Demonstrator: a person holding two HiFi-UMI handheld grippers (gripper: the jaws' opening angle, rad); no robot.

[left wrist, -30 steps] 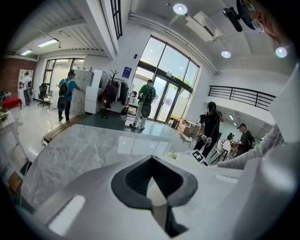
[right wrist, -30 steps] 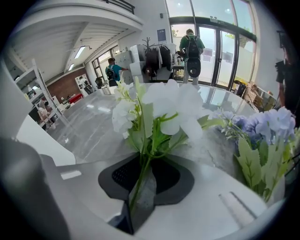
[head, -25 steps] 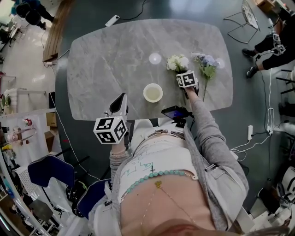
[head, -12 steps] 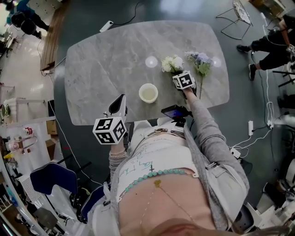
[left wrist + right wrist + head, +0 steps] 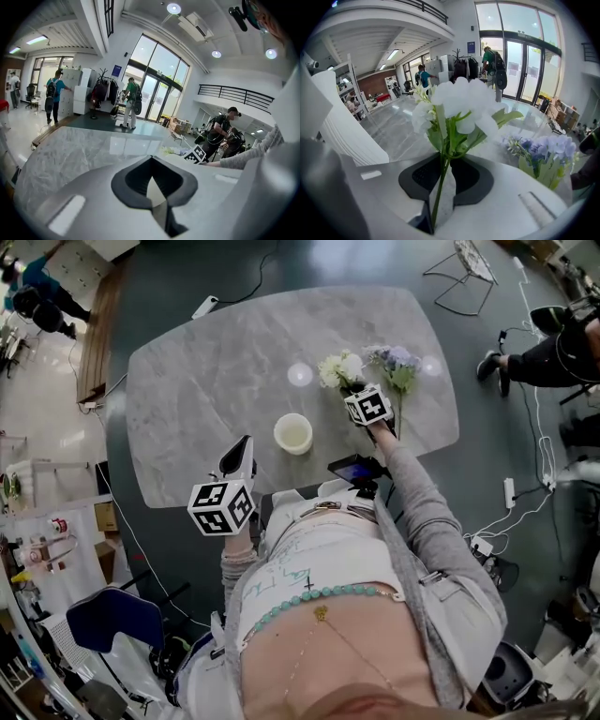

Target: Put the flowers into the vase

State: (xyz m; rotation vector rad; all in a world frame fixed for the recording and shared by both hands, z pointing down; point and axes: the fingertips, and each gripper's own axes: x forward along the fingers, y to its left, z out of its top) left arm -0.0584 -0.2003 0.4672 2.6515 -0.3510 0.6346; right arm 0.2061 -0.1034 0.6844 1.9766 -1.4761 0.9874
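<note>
The right hand-held gripper [image 5: 439,187] squeezes the stem of the white flowers [image 5: 459,103], toward the right edge of the desk [image 5: 206,381]. The left hand-held gripper [image 5: 151,180] is pinched shut, holding nothing.

A grey marble table [image 5: 197,381] stands on a dark floor [image 5: 478,474]. Tall glass doors [image 5: 157,101] admit daylight, and round ceiling lights [image 5: 174,8] glow overhead.

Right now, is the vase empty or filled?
Empty: the vase shows a bare pale inside; white flowers and purple flowers are outside.
</note>
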